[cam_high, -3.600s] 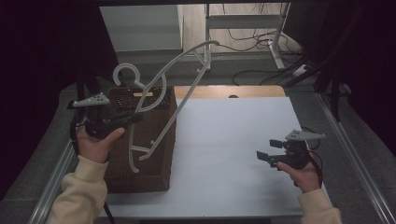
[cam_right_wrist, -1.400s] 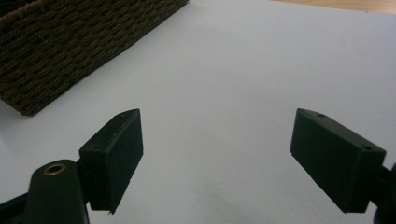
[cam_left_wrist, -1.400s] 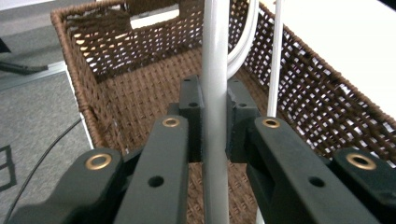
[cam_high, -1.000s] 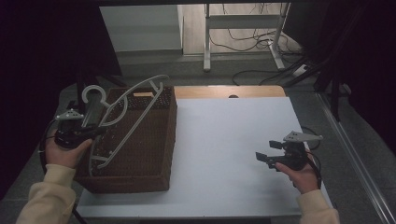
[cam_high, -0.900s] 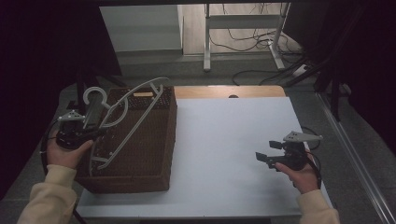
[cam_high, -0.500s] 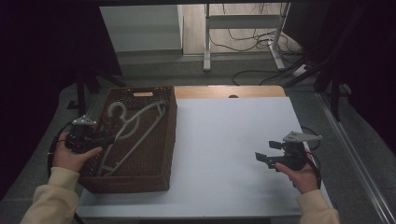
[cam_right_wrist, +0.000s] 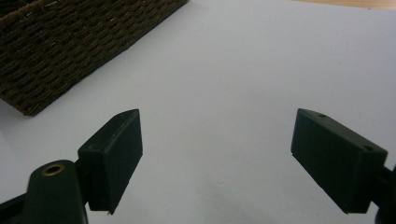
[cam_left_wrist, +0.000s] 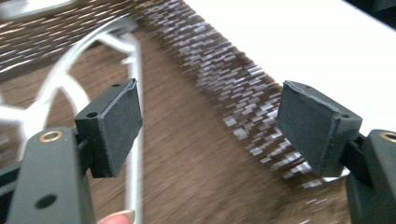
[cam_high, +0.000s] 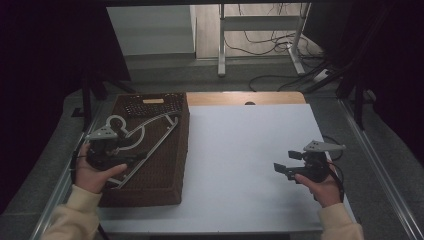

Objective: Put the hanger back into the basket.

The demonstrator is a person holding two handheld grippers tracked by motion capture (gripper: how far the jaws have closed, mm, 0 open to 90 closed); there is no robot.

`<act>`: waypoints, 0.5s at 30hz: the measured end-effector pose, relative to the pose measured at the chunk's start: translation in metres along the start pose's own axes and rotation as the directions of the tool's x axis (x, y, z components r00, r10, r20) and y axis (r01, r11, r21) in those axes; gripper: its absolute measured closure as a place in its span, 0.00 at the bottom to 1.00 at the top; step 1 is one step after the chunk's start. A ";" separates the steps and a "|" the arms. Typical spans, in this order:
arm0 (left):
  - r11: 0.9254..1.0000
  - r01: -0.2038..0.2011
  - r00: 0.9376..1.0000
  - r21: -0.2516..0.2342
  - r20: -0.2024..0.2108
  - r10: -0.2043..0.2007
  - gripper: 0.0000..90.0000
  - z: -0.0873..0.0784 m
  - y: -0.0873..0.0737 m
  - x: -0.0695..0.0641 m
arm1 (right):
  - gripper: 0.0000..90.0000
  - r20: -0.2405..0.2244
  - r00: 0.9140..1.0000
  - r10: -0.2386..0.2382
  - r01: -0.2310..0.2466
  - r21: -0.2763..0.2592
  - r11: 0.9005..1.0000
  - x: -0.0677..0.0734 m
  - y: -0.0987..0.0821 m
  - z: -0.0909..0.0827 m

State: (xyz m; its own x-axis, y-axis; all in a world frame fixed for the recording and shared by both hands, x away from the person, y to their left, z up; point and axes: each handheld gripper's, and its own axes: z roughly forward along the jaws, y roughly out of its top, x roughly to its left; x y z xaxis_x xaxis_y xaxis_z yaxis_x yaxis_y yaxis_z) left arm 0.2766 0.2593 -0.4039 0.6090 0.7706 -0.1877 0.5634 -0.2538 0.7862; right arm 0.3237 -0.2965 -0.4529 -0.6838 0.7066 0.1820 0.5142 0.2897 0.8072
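Wicker basket [cam_high: 150, 150] at the table's left now holds the white clothes hanger [cam_high: 142, 137], lying flat inside; a second ago it stood propped up in the left gripper [cam_high: 131, 159]. That gripper's jaws have just been opening and stand wide with nothing between them, the hanger's frame [cam_left_wrist: 133, 154] lying apart behind its left pad. Judged: hanger deposited and released. The right gripper [cam_high: 281, 169] waits over the bare white table [cam_high: 250, 150] at near right, jaws spread wide and empty.
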 end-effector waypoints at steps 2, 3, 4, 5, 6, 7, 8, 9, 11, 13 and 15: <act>1.000 -0.007 1.000 0.002 0.015 0.007 0.24 0.008 0.002 -0.011 | 0.18 -0.001 1.000 -0.004 0.004 0.000 1.000 0.001 0.000 -0.001; 1.000 -0.015 1.000 0.006 0.022 0.015 0.23 0.013 0.002 -0.016 | 0.18 0.000 1.000 -0.008 0.008 0.001 1.000 0.001 0.001 -0.001; 1.000 -0.021 0.999 0.010 0.031 0.021 0.23 0.017 0.002 -0.020 | 0.18 0.004 1.000 -0.013 0.013 0.004 1.000 0.002 0.001 -0.001; 1.000 -0.026 0.998 0.014 0.049 0.026 0.23 0.024 0.001 -0.027 | 0.18 0.002 1.000 -0.023 0.023 0.009 1.000 0.003 0.001 -0.001; 1.000 -0.026 0.998 0.014 0.049 0.026 0.23 0.024 0.001 -0.027 | 0.18 0.002 1.000 -0.023 0.023 0.009 1.000 0.003 0.001 -0.001; 0.999 -0.029 0.998 0.021 0.059 0.028 0.23 0.029 0.000 -0.031 | 0.17 0.002 1.000 -0.026 0.026 0.010 1.000 0.004 0.002 0.000; 0.999 -0.031 0.998 0.026 0.061 0.030 0.23 0.031 0.000 -0.033 | 0.17 -0.001 1.000 -0.028 0.028 0.014 1.000 0.004 0.002 0.000; 0.999 -0.034 0.997 0.033 0.064 0.032 0.23 0.034 -0.002 -0.036 | 0.17 -0.003 1.000 -0.030 0.031 0.016 0.999 0.005 0.002 0.000; 0.998 -0.046 0.997 0.031 0.069 0.044 0.23 0.037 -0.005 -0.042 | 0.17 -0.004 0.999 -0.036 0.036 0.024 0.999 0.006 0.002 0.001; 0.998 -0.049 0.996 0.027 0.077 0.047 0.23 0.037 -0.008 -0.048 | 0.17 -0.004 0.999 -0.045 0.045 0.030 0.999 0.006 0.002 0.003; 0.999 -0.049 0.996 0.023 0.078 0.047 0.23 0.036 -0.009 -0.050 | 0.17 -0.004 0.999 -0.046 0.046 0.033 0.998 0.006 0.002 0.003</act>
State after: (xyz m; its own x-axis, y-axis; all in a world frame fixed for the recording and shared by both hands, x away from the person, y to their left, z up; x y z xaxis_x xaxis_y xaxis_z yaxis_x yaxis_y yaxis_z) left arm 0.2608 0.2020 -0.4228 0.6768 0.7097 -0.1959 0.5458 -0.3051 0.7804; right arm 0.3218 -0.2893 -0.4521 -0.7090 0.6898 0.1466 0.4989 0.3435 0.7957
